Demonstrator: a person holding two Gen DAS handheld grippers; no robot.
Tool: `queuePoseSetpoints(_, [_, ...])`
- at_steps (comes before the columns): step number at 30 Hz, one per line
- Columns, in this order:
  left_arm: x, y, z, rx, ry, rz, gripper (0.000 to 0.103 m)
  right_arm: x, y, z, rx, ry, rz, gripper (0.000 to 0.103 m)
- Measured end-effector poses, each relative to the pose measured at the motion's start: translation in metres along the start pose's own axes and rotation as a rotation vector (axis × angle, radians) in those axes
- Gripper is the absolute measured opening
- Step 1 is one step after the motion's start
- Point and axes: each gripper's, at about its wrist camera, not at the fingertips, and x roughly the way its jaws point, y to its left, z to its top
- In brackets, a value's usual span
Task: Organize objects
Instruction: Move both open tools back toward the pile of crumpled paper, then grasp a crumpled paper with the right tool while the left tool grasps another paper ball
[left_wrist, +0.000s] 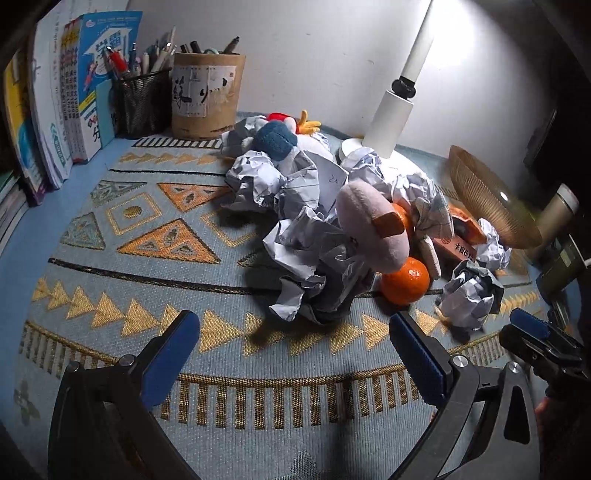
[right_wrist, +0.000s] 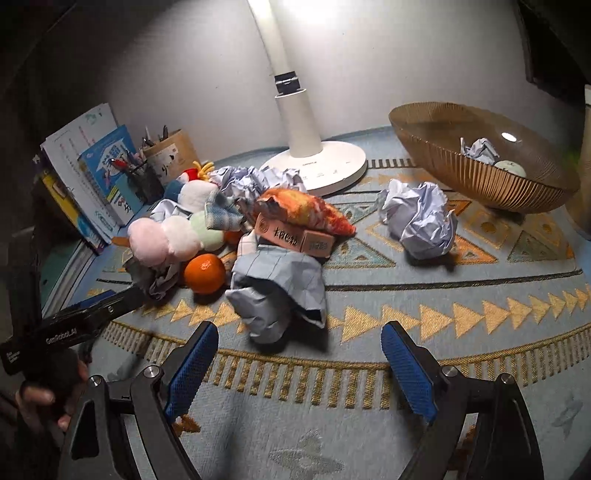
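Blue ribbed pads are seen at the bottom of each wrist view: the left gripper (left_wrist: 294, 354) is spread wide over bare woven mat (left_wrist: 122, 266), nothing between its jaws, and the right gripper (right_wrist: 299, 363) is likewise spread, with nothing pinched. At 12 o'clock from the left gripper a crumpled paper ball (left_wrist: 310, 273) is found, with a glossy round orange (left_wrist: 405, 280) just at its 3 o'clock and a soft pink plush (left_wrist: 373, 225) resting on top of the heap. Only in the left view are a black mesh pen cup (left_wrist: 142, 101) and the cardboard tube (left_wrist: 208, 96) shown clearly, with upright books (left_wrist: 70, 110) at 10 o'clock. At 12 o'clock from the right gripper another creased paper wad (right_wrist: 280, 295) is seen. Behind it lie a tan carton (right_wrist: 295, 238) and an orange snack bag (right_wrist: 306, 210). Only the right view reveals the inside of the ribbed amber bowl (right_wrist: 443, 162) at 1 o'clock, where a paper ball (right_wrist: 480, 149) and a pale round thing are held. A lone paper ball (right_wrist: 421, 221) lies near the bowl, apart from the heap. Farthest back, the smooth white lamp base (right_wrist: 347, 162) stands by the wall.
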Motion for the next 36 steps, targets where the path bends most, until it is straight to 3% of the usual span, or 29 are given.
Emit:
queuePoseSetpoints(4, [0.019,-0.007,0.011,0.041,0.012,-0.001,0.097,0.011,0.006,-0.006,0.04,0.051,0.055,0.089])
queuePoseSetpoints(8, [0.023,-0.001,0.017,0.02,0.014,-0.003,0.058,0.025,0.016,0.005,0.011,0.066,-0.014,0.087])
queuePoseSetpoints(9, [0.021,0.001,0.015,0.019,0.017,-0.012,0.055,0.028,0.019,0.009,0.01,0.065,-0.011,0.084])
queuePoseSetpoints(10, [0.017,0.004,0.012,0.017,0.011,-0.019,0.051,0.032,0.02,0.013,0.011,0.063,0.002,0.073])
queuePoseSetpoints(13, [0.003,0.011,0.001,0.023,-0.014,-0.026,0.051,0.041,0.023,0.024,0.027,0.05,-0.018,0.064])
queuePoseSetpoints(15, [-0.01,0.013,-0.006,0.032,-0.044,-0.07,0.051,0.043,0.024,0.029,0.026,0.045,-0.03,0.046])
queuePoseSetpoints(16, [-0.016,0.013,-0.009,0.037,-0.054,-0.09,0.051,0.04,0.024,0.029,0.019,0.034,-0.017,0.03])
queuePoseSetpoints(17, [-0.021,0.013,-0.01,0.043,-0.062,-0.102,0.051,0.033,0.026,0.028,0.003,0.01,0.002,0.02])
queuePoseSetpoints(20, [-0.035,0.01,-0.009,0.07,-0.103,-0.105,0.051,0.006,0.033,0.023,-0.068,-0.067,0.024,0.02])
queuePoseSetpoints(22, [-0.041,0.009,-0.008,0.075,-0.109,-0.106,0.051,-0.006,0.034,0.018,-0.104,-0.07,-0.01,0.02])
queuePoseSetpoints(24, [-0.045,0.006,-0.011,0.091,-0.102,-0.106,0.051,-0.012,0.027,0.013,-0.096,-0.045,-0.038,0.022])
queuePoseSetpoints(28, [-0.042,0.013,-0.025,0.105,-0.04,-0.111,0.051,-0.019,0.006,0.01,-0.01,-0.04,-0.028,0.067])
queuePoseSetpoints(31, [-0.04,0.019,-0.033,0.078,-0.025,-0.117,0.06,-0.017,0.01,0.013,-0.005,-0.031,0.017,0.07])
queuePoseSetpoints(33, [-0.04,0.021,-0.036,0.079,-0.025,-0.09,0.073,-0.01,0.022,0.014,-0.031,-0.012,0.011,0.078])
queuePoseSetpoints(34, [-0.04,0.022,-0.037,0.081,-0.021,-0.074,0.078,-0.006,0.027,0.013,-0.039,-0.011,0.002,0.089])
queuePoseSetpoints(36, [-0.038,0.023,-0.04,0.085,-0.003,-0.064,0.084,0.003,0.035,0.014,-0.065,-0.005,-0.015,0.093])
